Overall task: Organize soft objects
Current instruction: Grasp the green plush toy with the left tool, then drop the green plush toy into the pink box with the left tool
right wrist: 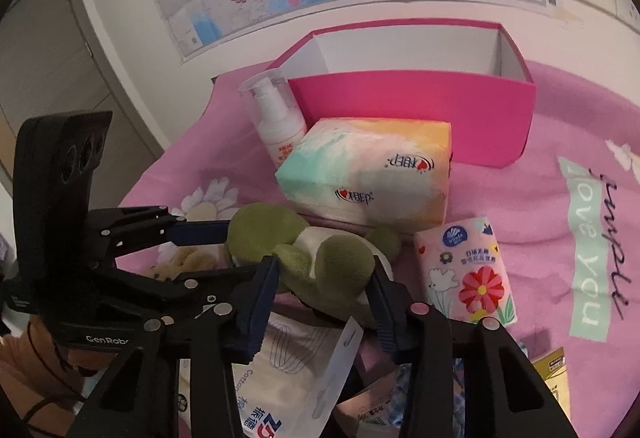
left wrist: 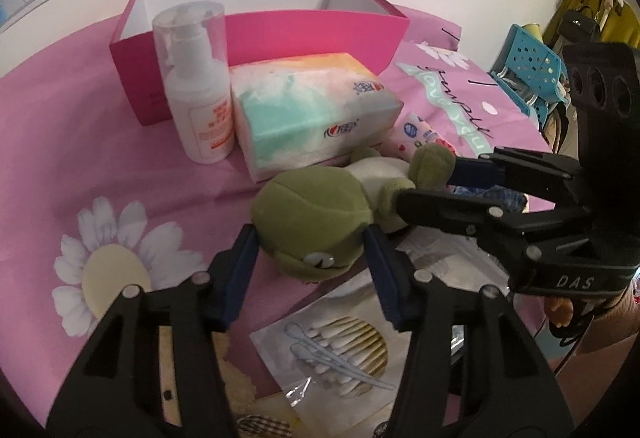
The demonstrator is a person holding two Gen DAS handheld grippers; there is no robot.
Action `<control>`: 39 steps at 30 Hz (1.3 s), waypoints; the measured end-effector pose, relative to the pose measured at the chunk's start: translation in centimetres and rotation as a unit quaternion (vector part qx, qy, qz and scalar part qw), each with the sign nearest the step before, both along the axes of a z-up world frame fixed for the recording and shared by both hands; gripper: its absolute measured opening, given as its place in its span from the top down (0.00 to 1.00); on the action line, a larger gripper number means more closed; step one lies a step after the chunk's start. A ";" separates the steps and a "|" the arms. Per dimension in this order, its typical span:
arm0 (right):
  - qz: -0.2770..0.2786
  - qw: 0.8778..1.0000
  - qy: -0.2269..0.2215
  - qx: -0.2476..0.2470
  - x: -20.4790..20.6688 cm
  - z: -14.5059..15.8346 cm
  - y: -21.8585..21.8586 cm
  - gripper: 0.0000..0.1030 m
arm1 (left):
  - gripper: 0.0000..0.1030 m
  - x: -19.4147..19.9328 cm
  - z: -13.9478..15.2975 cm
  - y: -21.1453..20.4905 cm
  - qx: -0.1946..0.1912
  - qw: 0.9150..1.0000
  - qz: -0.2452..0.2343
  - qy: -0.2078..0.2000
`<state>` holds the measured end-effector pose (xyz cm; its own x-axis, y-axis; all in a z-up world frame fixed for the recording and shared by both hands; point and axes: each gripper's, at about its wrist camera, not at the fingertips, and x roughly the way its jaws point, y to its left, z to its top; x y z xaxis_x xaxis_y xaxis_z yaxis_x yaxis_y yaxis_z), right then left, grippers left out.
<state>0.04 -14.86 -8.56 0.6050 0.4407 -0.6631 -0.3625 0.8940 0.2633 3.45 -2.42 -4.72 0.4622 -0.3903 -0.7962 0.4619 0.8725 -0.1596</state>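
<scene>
A green and white plush frog (left wrist: 312,213) lies on the pink flowered cloth (left wrist: 80,141). My left gripper (left wrist: 310,238) is shut on its round head, a blue pad pressing each side. My right gripper (left wrist: 424,181) reaches in from the right and clamps the frog's feet. In the right wrist view the frog (right wrist: 260,230) lies across the frame. There my right gripper (right wrist: 324,274) pinches a green foot, and my left gripper (right wrist: 236,250) holds the head from the left. An open pink box (left wrist: 320,33) with a white inside stands behind, also seen as the box (right wrist: 420,105).
A soft tissue pack (left wrist: 312,105) and a white pump bottle (left wrist: 200,89) stand between frog and box. A small flowered tissue packet (right wrist: 464,270) lies right of the frog. A bag of cotton swabs (left wrist: 344,342) and a cotton pad bag (right wrist: 280,378) lie under the grippers.
</scene>
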 end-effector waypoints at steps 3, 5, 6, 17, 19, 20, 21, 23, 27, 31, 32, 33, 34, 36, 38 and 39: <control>0.004 1.000 -0.010 0.003 -0.5 0.7 -0.1 0.62 | 0.45 -0.3 1.3 0.4 -0.011 1.000 0.005 -0.007; 0.005 1.000 -0.027 0.002 -0.9 1.8 -0.1 0.63 | 0.45 -0.5 3.0 0.5 -0.019 0.999 0.007 -0.025; 0.006 0.999 -0.032 0.004 -0.9 2.3 -0.1 0.63 | 0.45 -0.6 4.2 0.6 -0.024 0.999 0.008 -0.037; 0.024 0.989 -0.145 0.030 2.0 12.5 -0.3 0.64 | 0.45 6.1 14.6 2.0 -0.036 0.992 0.034 -0.118; 0.022 0.988 -0.147 0.039 3.5 13.1 -0.4 0.65 | 0.45 8.4 15.0 2.4 -0.035 0.992 0.041 -0.116; 0.020 0.988 -0.148 0.037 5.1 13.3 -0.1 0.65 | 0.45 9.5 14.9 2.6 -0.032 0.992 0.046 -0.112; 0.018 0.988 -0.146 0.041 6.2 13.3 -0.1 0.65 | 0.45 10.8 14.8 2.8 -0.030 0.993 0.049 -0.107; 0.018 0.989 -0.136 0.046 8.5 13.1 0.1 0.65 | 0.45 12.8 13.8 2.7 -0.024 0.993 0.056 -0.096; 0.012 0.993 -0.102 0.054 13.2 11.1 0.2 0.65 | 0.45 16.7 11.1 2.7 -0.016 0.996 0.066 -0.059; 0.000 0.997 -0.056 0.062 16.8 8.2 0.1 0.65 | 0.45 19.4 8.5 2.7 -0.008 0.997 0.070 -0.025; -0.003 0.997 -0.050 0.060 17.1 7.7 0.2 0.65 | 0.45 20.1 7.8 2.8 -0.005 0.997 0.074 -0.018; -0.006 0.998 -0.040 0.058 17.7 7.1 0.4 0.63 | 0.45 20.6 7.3 2.9 0.000 0.997 0.080 -0.014; -0.007 0.998 -0.032 0.055 18.1 6.6 0.6 0.63 | 0.45 21.0 7.1 3.1 0.002 0.996 0.086 -0.012; -0.013 0.999 -0.017 0.044 18.9 5.8 1.0 0.61 | 0.45 21.5 6.4 3.9 0.002 0.995 0.098 -0.007; -0.016 0.999 -0.010 0.038 19.1 5.3 1.0 0.59 | 0.46 21.7 6.1 4.6 0.001 0.994 0.110 -0.006; -0.020 0.999 -0.009 0.039 19.0 5.2 0.7 0.58 | 0.47 21.5 6.2 5.2 -0.006 0.993 0.117 -0.011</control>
<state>19.07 -14.12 -3.33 0.6344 0.4653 -0.6173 -0.3318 0.8852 0.3261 24.93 2.83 1.49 0.5589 -0.2801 -0.7805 0.2509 0.9542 -0.1628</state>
